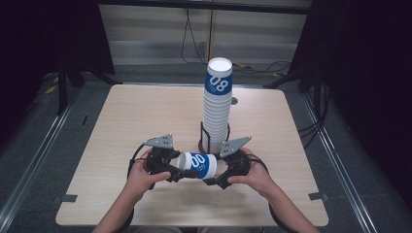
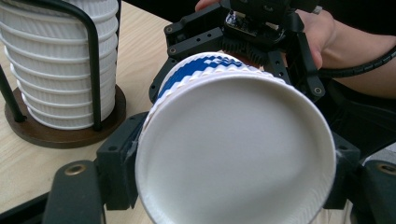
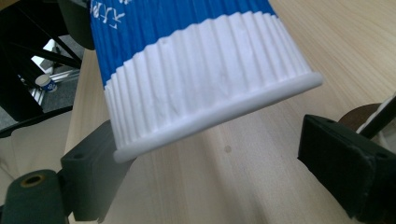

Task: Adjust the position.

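- The left gripper [image 1: 180, 171] is closing its jaws on the base end of a blue-and-white ribbed paper cup [image 1: 197, 165]; in the left gripper view the cup's flat bottom [image 2: 236, 154] is sitting between the two black jaws, both touching its sides.
- The right gripper [image 1: 214, 178] is standing at the cup's rim end; in the right gripper view its jaws are spread wide, one beside the rim [image 3: 219, 116], the other well apart from it.
- The cup is lying on its side between both grippers, above the table [image 1: 121, 126].
- Just behind, a tall cup stack [image 1: 217, 104] is standing in a wire holder [image 1: 206, 138].
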The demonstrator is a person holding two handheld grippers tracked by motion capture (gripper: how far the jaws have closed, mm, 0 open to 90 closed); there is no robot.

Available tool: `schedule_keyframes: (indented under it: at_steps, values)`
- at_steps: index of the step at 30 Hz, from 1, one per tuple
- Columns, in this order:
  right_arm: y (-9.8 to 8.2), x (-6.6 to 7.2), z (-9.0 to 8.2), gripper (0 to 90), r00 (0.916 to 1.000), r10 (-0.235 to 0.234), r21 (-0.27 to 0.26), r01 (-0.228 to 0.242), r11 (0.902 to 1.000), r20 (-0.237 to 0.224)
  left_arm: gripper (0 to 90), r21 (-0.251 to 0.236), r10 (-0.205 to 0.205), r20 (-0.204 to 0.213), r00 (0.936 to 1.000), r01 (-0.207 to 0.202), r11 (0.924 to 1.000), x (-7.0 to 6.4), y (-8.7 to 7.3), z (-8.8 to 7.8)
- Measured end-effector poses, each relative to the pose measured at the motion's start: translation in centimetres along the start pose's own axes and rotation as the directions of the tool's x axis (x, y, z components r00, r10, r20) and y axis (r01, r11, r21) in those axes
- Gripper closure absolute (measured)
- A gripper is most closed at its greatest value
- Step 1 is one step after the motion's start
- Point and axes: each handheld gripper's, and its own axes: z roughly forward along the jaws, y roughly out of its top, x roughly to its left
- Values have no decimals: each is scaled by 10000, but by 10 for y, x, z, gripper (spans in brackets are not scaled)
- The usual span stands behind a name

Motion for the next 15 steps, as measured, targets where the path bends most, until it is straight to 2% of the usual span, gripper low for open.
schedule_keyframes:
  at_steps: [4, 11, 15]
  values:
    - [1, 1, 1, 98, 9997, -222, 36, 222, 9997, -86, 263, 107, 107, -2, 9999, -107, 9999, -1, 1, 1]
    - [4, 2, 2, 102, 9983, -574, 111, 574, 9983, -62, 264, 149, 30, 76, 10000, -31, 9999, -1, 0, 4]
    - [4, 4, 2, 157, 9973, -708, -74, 707, 9975, -179, 265, 154, 119, 59, 9999, -120, 9998, 0, 1, 4]
